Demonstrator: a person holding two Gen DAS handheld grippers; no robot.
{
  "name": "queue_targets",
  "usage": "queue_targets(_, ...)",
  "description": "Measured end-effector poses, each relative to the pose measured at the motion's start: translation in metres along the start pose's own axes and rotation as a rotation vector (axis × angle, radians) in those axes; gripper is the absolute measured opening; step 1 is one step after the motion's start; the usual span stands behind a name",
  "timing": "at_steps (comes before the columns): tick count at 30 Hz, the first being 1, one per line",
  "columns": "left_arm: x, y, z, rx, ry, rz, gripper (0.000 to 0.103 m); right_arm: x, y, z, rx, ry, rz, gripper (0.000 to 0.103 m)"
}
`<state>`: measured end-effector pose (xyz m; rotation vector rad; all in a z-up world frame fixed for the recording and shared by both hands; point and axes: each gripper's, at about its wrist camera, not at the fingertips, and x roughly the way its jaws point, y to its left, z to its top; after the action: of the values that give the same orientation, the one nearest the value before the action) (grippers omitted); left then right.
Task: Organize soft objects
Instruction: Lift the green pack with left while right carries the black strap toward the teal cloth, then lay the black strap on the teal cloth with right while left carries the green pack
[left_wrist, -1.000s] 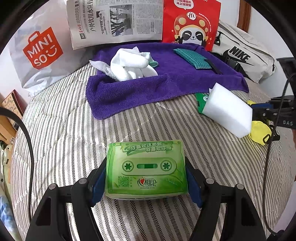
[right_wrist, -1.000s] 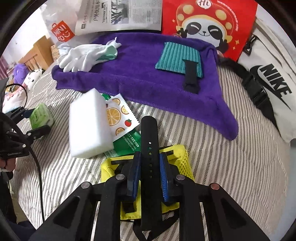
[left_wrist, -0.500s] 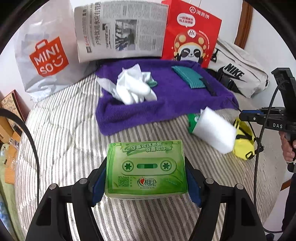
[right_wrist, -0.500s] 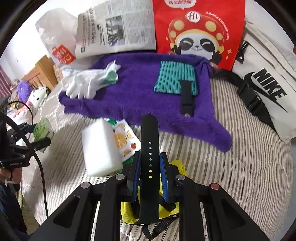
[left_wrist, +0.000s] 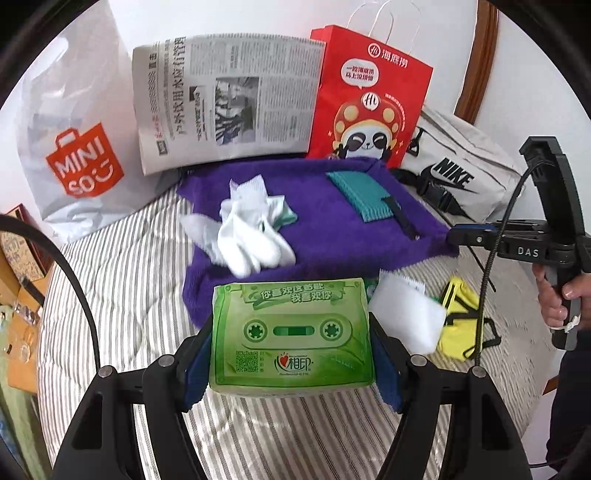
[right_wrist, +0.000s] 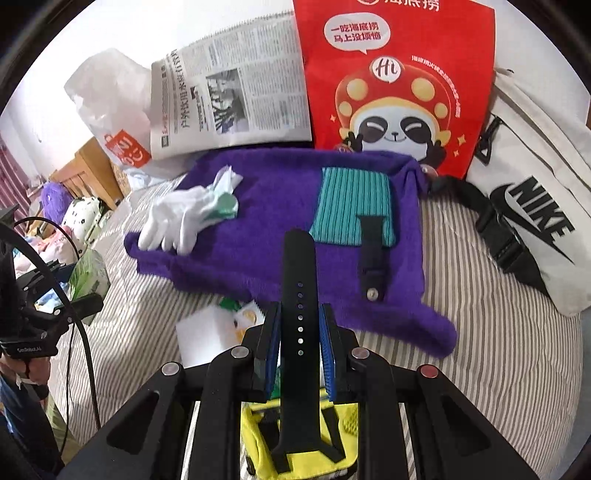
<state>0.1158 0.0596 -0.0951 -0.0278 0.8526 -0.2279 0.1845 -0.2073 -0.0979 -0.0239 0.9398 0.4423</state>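
Risk: tissue pack (left_wrist: 291, 336), clamped in left gripper (left_wrist: 291, 354) fingers above the bed short of the purple towel (left_wrist: 332, 236), may squash or slip. Right gripper (right_wrist: 300, 343) fingers clench a black strap (right_wrist: 298, 295) near the towel's front edge; it could swing loose.

The left wrist camera sits just behind its jaws and looks down at a slant across the striped bed (left_wrist: 122, 280) toward the far wall, with the purple towel (left_wrist: 325, 236) in mid-frame. The right wrist camera looks the same way from further right and somewhat nearer the towel (right_wrist: 280, 206). Both views share the towel, the newspaper (left_wrist: 225, 99) (right_wrist: 232, 99) and the red panda bag (left_wrist: 369, 96) (right_wrist: 399, 85); each catches the other rig at its edge.
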Motion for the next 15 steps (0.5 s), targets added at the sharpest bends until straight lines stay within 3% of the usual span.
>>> queue_targets(15, 0.024, 0.011, 0.061, 0.002, -0.044, -0.017, 0.071, 0.036, -0.006, 0.059, -0.03, -0.018, -0.001, 0.02)
